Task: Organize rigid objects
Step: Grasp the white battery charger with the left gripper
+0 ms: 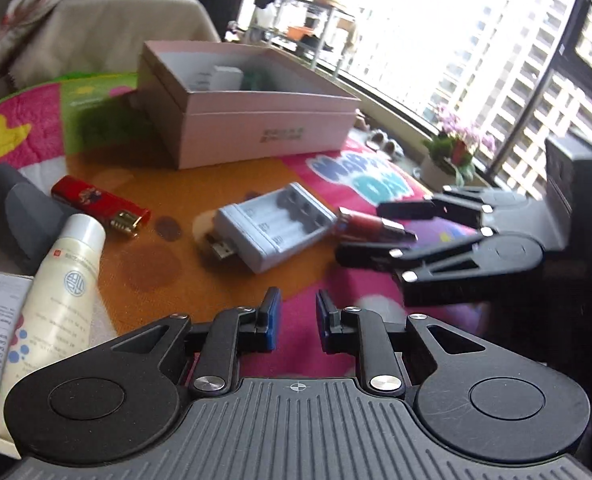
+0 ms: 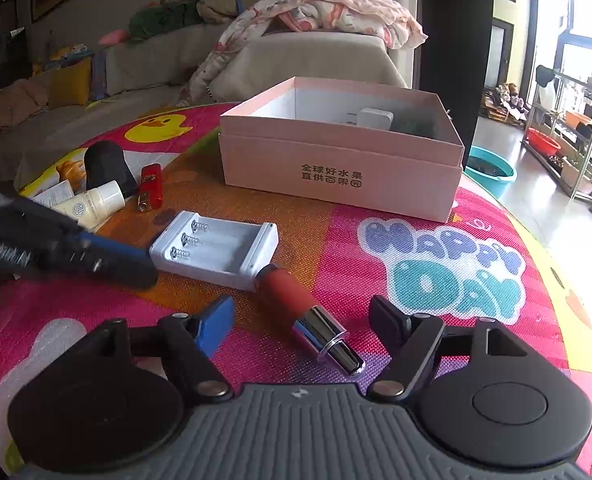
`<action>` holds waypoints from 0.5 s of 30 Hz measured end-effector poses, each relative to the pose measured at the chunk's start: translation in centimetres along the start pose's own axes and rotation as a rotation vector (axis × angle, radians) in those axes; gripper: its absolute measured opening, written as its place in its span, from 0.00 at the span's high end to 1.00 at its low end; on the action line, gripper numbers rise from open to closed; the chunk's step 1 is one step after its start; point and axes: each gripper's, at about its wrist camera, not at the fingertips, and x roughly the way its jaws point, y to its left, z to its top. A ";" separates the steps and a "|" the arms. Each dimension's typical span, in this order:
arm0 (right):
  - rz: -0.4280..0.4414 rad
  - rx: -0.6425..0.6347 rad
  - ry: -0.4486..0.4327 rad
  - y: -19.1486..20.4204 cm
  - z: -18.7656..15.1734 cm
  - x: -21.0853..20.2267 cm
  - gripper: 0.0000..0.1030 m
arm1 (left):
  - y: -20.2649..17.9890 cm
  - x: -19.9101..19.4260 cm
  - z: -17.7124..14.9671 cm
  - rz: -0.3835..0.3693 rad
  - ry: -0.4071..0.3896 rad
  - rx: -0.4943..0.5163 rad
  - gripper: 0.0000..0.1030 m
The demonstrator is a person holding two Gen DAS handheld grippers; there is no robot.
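A white plug [image 2: 374,119] already lies in my pink box [image 2: 342,184], upper centre. The lipstick [image 2: 310,316] waits between my spread right tongs [image 2: 302,320]; my left tongs [image 1: 298,316] are nearly closed, empty. The charger [image 2: 216,252], lighter [image 2: 151,188] and tube [image 2: 96,204] remain out.

Green item in the pink box [image 2: 342,168] — half hidden, unidentifiable.

box [image 2: 336,168]: pale pink, dark print | charger [image 2: 216,252]: light grey | lipstick [image 2: 308,312]: red, chrome | lighter [image 2: 151,186]: red (gold end) | mat [image 2: 436,272]: pink, cartoon-patterned
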 end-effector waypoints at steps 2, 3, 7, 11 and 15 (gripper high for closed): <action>-0.002 -0.002 0.001 0.0 0.0 0.0 0.26 | -1.2 -0.4 0.0 0.076 -0.021 0.072 0.79; -0.005 -0.001 0.002 0.0 0.0 0.0 0.25 | -1.7 -0.5 0.0 0.122 -0.039 0.117 0.79; -0.009 0.005 0.006 -0.1 0.0 0.1 0.23 | -2.5 0.6 0.6 0.160 -0.002 0.222 0.79; -0.001 0.011 0.007 -0.1 0.0 0.1 0.22 | -3.4 1.4 0.5 0.079 0.036 0.297 0.79; 0.017 0.027 0.006 -0.4 0.1 0.1 0.20 | -3.8 1.8 0.4 -0.036 0.073 0.324 0.55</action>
